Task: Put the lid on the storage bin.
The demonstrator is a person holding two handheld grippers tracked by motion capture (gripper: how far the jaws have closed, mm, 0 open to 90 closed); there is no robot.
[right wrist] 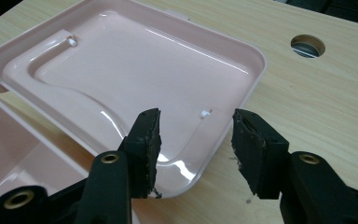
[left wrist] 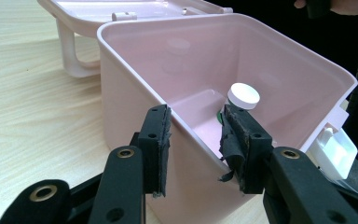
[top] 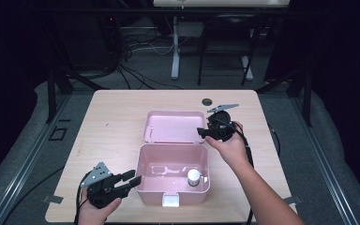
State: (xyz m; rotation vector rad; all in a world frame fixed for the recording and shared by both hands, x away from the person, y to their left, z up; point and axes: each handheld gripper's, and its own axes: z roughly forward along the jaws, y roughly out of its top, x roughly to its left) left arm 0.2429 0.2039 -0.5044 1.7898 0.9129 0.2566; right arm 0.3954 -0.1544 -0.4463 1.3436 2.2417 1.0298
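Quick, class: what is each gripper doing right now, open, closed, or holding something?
Left gripper: open, straddling the pink box wall.
Right gripper: open at the lid corner, holding nothing.

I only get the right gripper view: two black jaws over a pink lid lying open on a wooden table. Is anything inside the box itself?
Observer: Yes. The high view shows a small white-capped bottle standing upright in the pink box, near its front right corner.
Operator: Where is the other gripper?
Observer: The left gripper is at the box's left wall. In its own view the rim of that wall lies between its open jaws.
Operator: Does the box have a catch?
Observer: A white latch sits at the middle of its front wall.
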